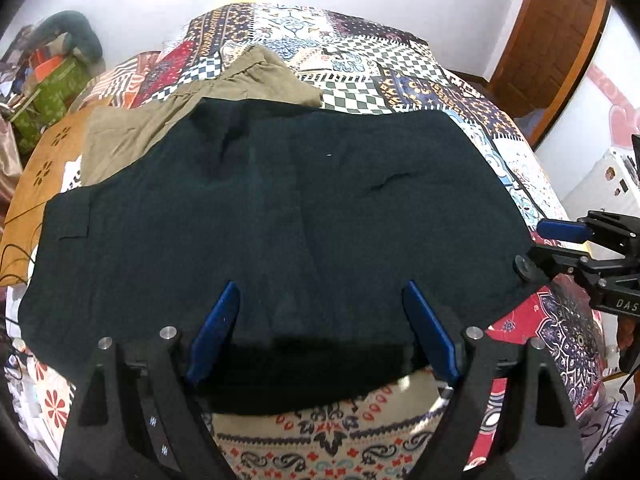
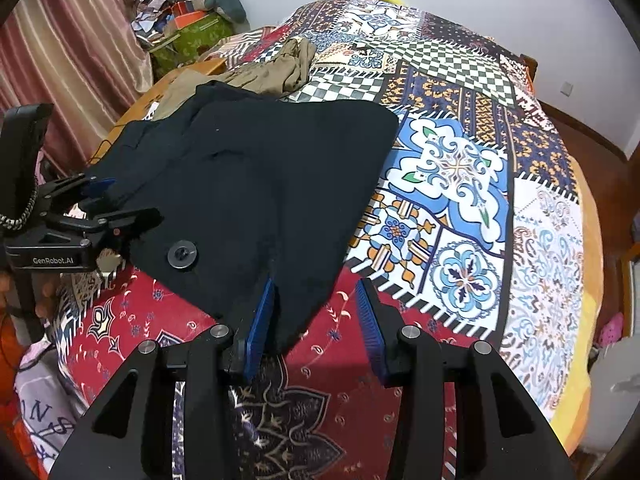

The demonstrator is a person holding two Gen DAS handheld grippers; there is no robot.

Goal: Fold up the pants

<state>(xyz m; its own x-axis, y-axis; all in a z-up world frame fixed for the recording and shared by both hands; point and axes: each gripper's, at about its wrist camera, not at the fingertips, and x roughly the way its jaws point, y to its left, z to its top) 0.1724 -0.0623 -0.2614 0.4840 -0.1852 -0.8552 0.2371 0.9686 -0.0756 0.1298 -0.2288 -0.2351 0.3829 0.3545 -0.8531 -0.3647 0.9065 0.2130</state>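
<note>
The dark pants lie spread flat on the bed's patchwork quilt, overlapping a crumpled khaki garment at their far edge; a dark round button shows on the waist end in the right wrist view. The left claw hangs tilted steeply down over the near hem of the pants, its blue fingers spread wide with the cloth lying beneath and between them, nothing pinched. The right claw also points steeply down, at a corner of the pants: its left blue finger stands at the cloth's edge, the other finger is over the red patch of quilt, and the jaws are apart, not pressing on the fabric. In the right wrist view the other tool's black body carries the white lettering "GenRobot.AI"; in the left wrist view the opposite tool's side shows the letters "DAS", cut off by the frame edge. Beyond the bed stand a green patterned box among piled clutter, a striped curtain, and a wooden door frame by the white wall.
</note>
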